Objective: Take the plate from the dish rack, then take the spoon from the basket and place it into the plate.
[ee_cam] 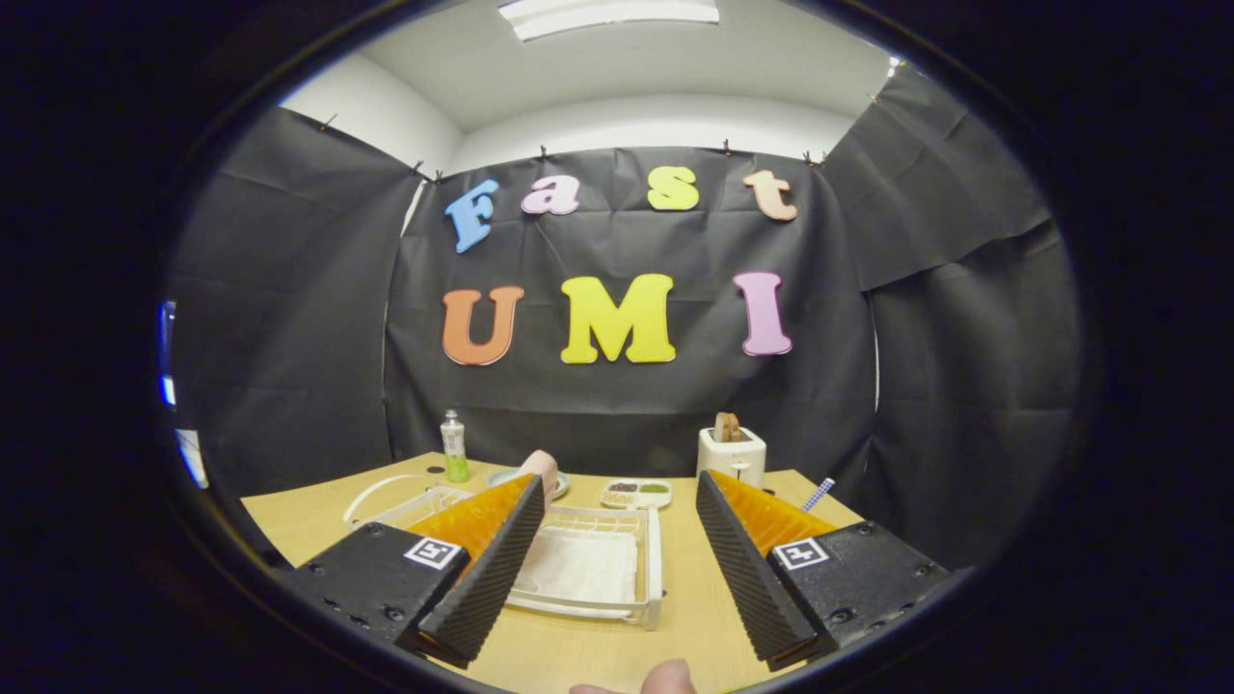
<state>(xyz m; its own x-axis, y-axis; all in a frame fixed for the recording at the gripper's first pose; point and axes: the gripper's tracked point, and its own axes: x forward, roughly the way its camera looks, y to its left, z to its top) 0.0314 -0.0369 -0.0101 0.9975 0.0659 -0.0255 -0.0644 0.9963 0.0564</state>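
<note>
Tongs (617,578) hang released over the counter (675,617), gripping nothing, rack (617,569) just ahead; plate and spoon both look untouched so far.

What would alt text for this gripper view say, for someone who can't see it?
An open gripper hangs above a wooden table, its two fingers apart and holding nothing, with a white dish rack just ahead between them. Beyond the fingers stand a green bottle, a toaster with bread in it, a small snack tray and a pink cup.
</note>
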